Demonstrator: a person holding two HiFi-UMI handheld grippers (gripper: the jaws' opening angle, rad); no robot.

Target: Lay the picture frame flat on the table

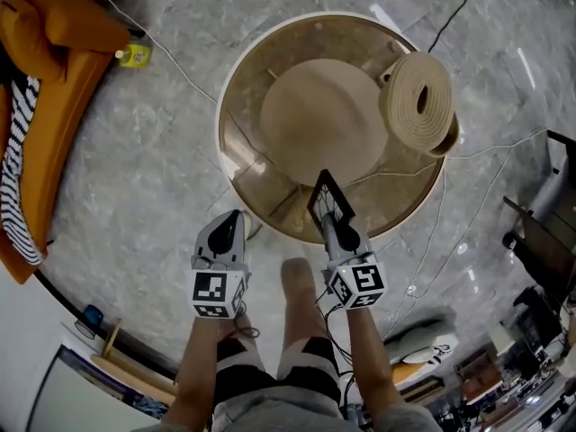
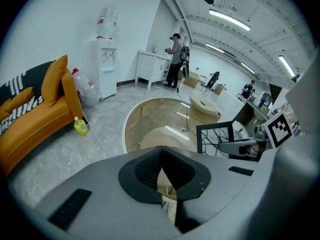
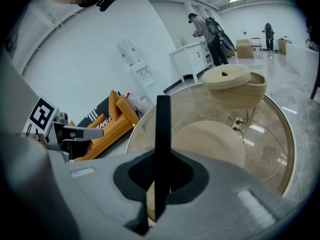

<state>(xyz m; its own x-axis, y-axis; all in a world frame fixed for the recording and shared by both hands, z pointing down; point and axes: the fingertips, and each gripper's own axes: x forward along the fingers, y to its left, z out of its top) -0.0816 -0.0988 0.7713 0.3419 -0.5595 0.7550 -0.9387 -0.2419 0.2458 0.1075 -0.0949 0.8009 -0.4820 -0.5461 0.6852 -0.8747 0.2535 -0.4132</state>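
Note:
The picture frame is black with a white picture of dark branches. It stands upright over the near rim of the round glass table. My right gripper is shut on its lower edge. The right gripper view shows the frame edge-on as a thin black bar between the jaws. In the left gripper view the frame faces the camera. My left gripper hangs just left of it by the table's front edge, jaws together, holding nothing. Whether the frame touches the glass is hidden.
A round woven basket sits at the table's far right, and a beige round base shows under the glass. An orange sofa and a yellow bottle lie far left. Cables run over the marble floor.

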